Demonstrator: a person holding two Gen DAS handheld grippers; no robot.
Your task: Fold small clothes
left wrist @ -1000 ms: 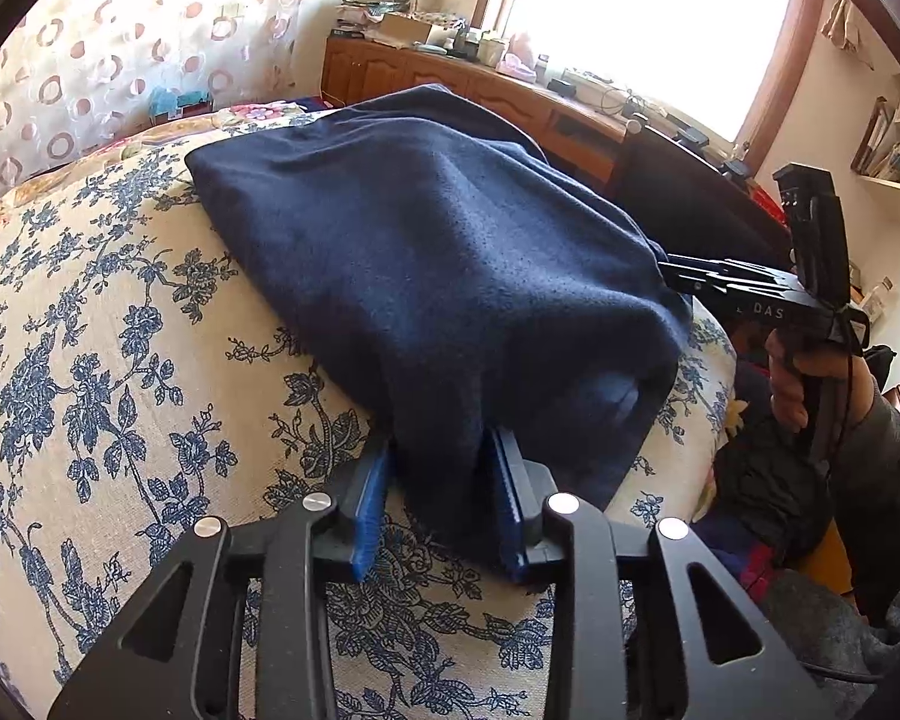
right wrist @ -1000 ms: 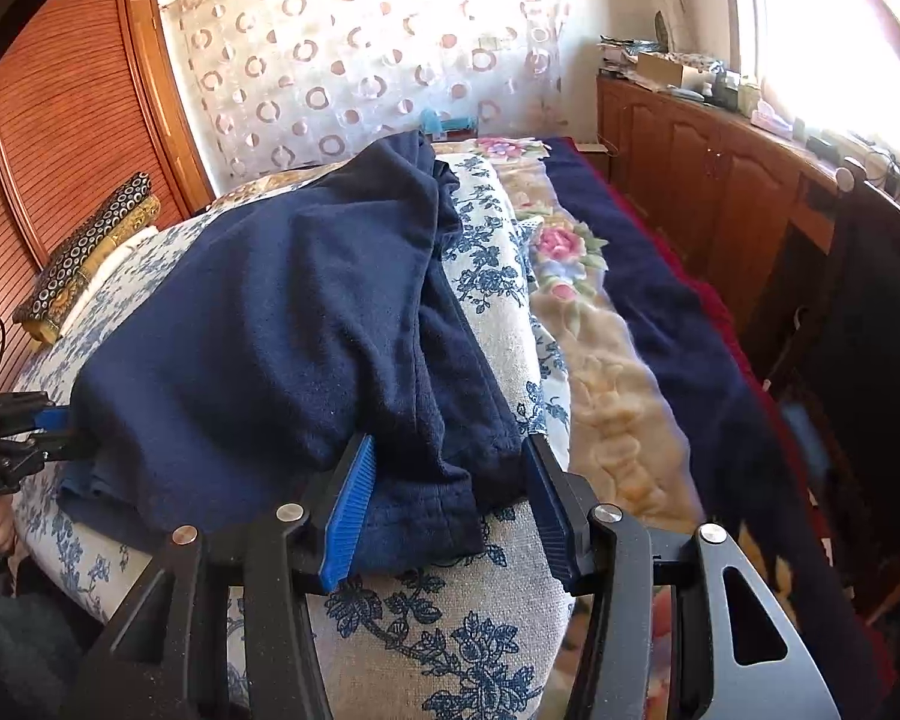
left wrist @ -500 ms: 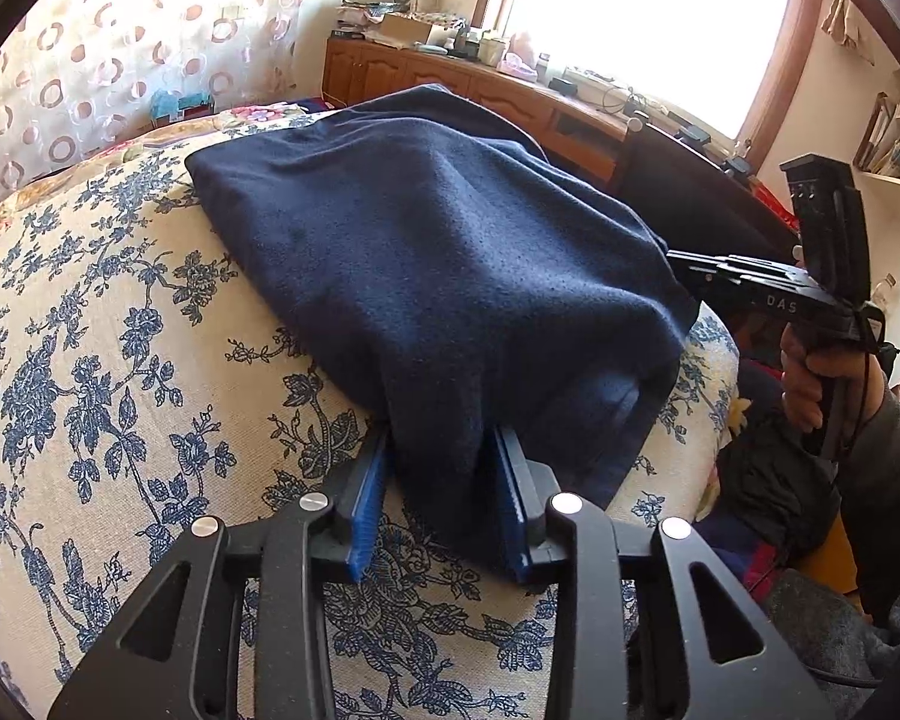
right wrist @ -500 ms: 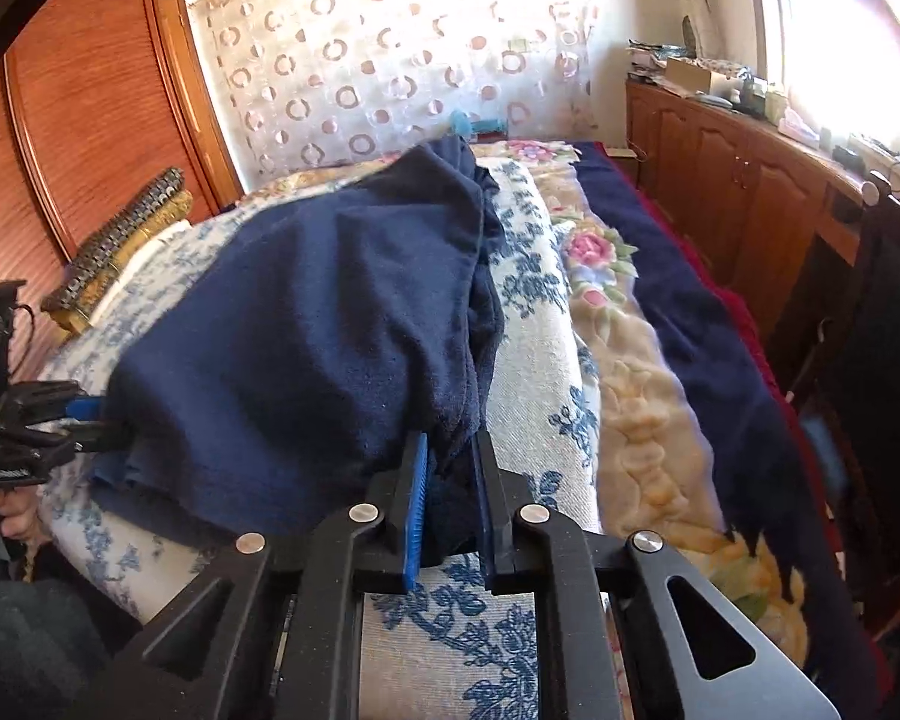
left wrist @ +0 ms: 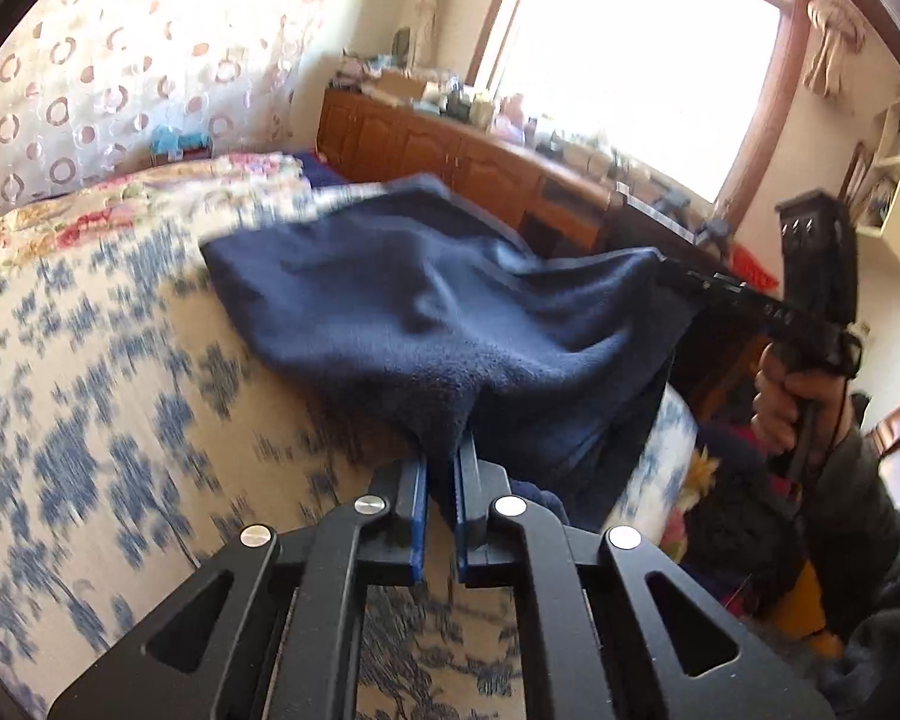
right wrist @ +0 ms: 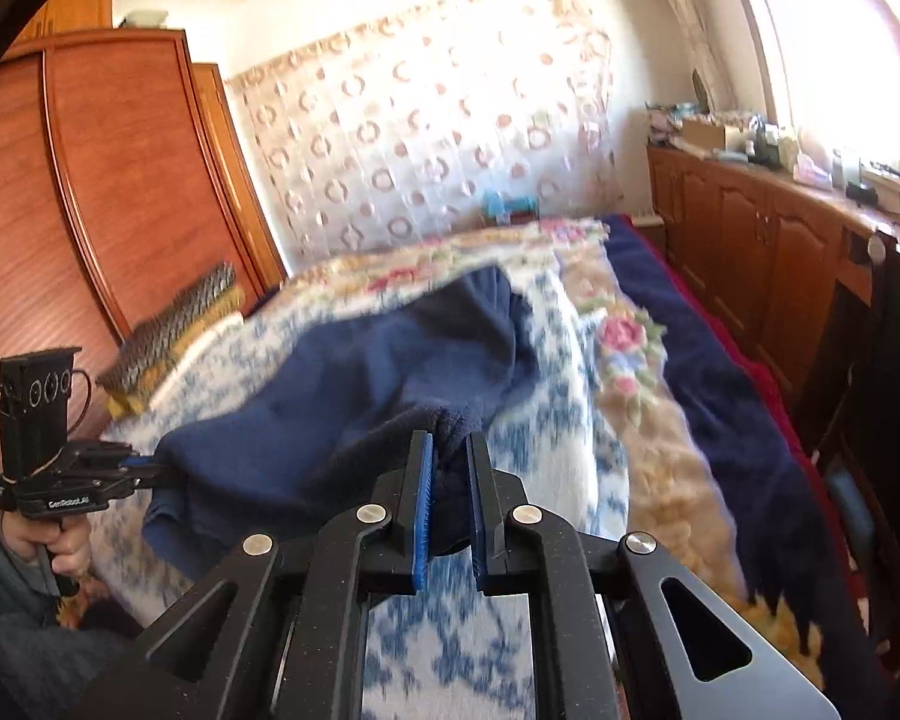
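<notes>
Your left claw (left wrist: 441, 468) pinches one near corner of the dark navy fleece garment (left wrist: 426, 312); your right claw (right wrist: 449, 450) pinches the other, lifting that edge off the blue-flowered bed cover (left wrist: 90, 396).

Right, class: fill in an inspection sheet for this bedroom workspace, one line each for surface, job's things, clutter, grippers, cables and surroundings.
Surface: bed cover with blue floral print, over a flowered blanket.
Job's things: one navy garment, near edge raised off the bed between both grippers.
Clutter: patterned cushions by the wardrobe; small blue item at the bed's far end.
Grippers: left hand-held gripper shut on the garment's near corner; right hand-held gripper shut on the other corner.
Cables: thin cord on the left hand-held gripper's camera block.
Surroundings: wooden wardrobe, cluttered sideboard, bright window, circle-print curtain.
</notes>
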